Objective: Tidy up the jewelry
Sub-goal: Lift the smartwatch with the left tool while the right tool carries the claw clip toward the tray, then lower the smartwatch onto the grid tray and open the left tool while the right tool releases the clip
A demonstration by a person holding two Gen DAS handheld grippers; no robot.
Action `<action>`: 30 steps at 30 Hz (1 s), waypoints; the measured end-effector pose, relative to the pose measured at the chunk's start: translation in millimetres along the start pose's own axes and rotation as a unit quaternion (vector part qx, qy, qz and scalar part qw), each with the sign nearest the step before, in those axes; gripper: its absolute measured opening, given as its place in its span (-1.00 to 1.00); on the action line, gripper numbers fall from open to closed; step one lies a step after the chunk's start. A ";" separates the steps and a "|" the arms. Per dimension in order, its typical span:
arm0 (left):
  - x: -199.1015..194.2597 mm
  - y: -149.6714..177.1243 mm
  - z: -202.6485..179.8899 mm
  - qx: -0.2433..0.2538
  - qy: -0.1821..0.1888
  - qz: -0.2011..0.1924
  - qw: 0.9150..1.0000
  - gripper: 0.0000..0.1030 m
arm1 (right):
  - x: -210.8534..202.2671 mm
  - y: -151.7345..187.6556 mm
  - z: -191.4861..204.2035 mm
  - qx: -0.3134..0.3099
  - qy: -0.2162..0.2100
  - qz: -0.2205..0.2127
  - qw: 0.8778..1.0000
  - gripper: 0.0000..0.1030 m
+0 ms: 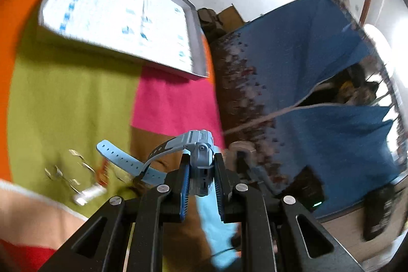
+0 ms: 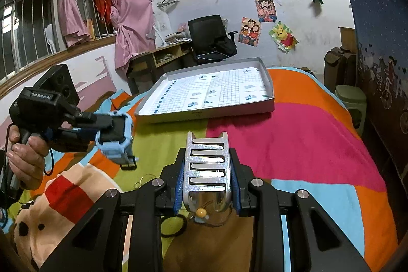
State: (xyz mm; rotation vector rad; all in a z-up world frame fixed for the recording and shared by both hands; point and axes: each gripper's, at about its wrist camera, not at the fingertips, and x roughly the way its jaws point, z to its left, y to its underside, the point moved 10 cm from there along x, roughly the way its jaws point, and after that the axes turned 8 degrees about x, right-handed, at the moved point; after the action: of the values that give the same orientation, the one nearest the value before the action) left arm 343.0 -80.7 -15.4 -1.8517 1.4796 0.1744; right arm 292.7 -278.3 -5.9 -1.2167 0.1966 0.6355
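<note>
Right-wrist view showed the tray [image 2: 265, 103] bare, the left tool [image 2: 102, 124] clamping a watch [image 2: 116, 137], the right tool [image 2: 207, 170] gripping a silver clip [image 2: 207, 165], smaller pieces unsorted nearer than the tray.

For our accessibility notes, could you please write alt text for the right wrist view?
The right gripper jaws clamp a silver hair clip above a colourful blanket. At left, the left gripper holds a blue watch in the air; a grey tray lined with grid paper lies on the bed beyond.
</note>
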 end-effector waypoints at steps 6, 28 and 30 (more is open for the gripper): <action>-1.0 -30.6 9.9 0.076 -0.067 -0.017 0.995 -0.67 | 32.1 -26.5 -0.4 -0.008 -0.003 -0.005 1.000 -0.48; -6.8 -171.3 75.5 0.164 -0.266 -0.146 0.939 -0.67 | 194.3 -140.3 27.4 -0.008 -0.023 -0.038 0.999 -0.48; 2.3 -170.8 86.7 0.159 -0.275 -0.138 0.938 -0.67 | 207.4 -133.7 25.0 -0.008 -0.018 -0.025 0.999 -0.48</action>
State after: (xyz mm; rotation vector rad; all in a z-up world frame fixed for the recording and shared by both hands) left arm 523.9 -19.6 0.4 -1.5537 0.8004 0.2728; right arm 530.2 -209.8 14.2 -1.2207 0.1306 0.6162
